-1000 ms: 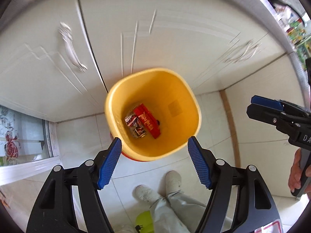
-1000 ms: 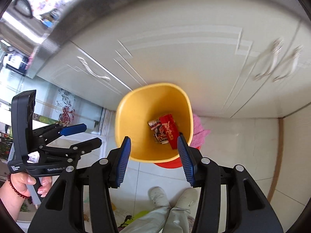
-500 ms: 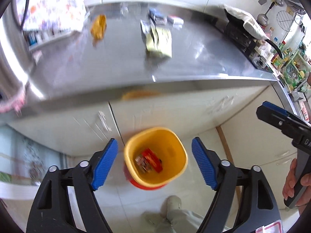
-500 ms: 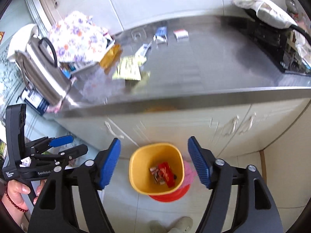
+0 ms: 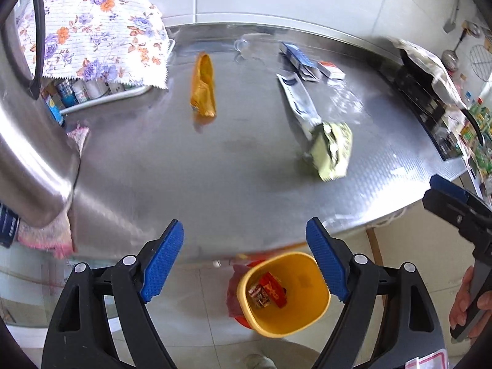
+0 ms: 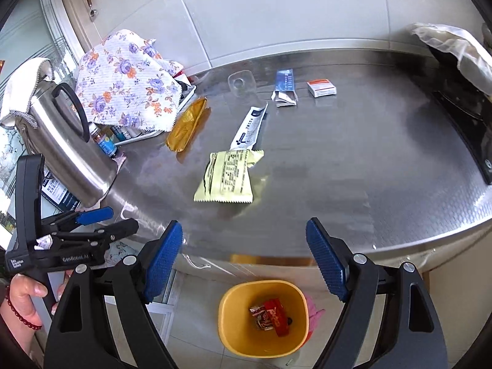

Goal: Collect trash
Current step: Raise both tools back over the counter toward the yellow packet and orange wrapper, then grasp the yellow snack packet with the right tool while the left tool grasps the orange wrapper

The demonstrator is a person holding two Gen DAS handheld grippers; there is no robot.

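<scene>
A yellow bin stands on the floor below the steel counter, with red and silver wrappers inside. On the counter lie a pale green packet, an orange wrapper, a white sachet, a blue box and a small red-and-white box. My left gripper is open and empty above the counter edge. My right gripper is open and empty, too.
A steel kettle and a floral cloth over a tray of bottles stand at the left. A black stove with a plastic cover is at the right. A clear plastic piece lies near the back wall.
Both grippers have risen and tilted up from over the bin; the view went from the bin and cabinet doors to the counter top with its litter. Both stayed open.
</scene>
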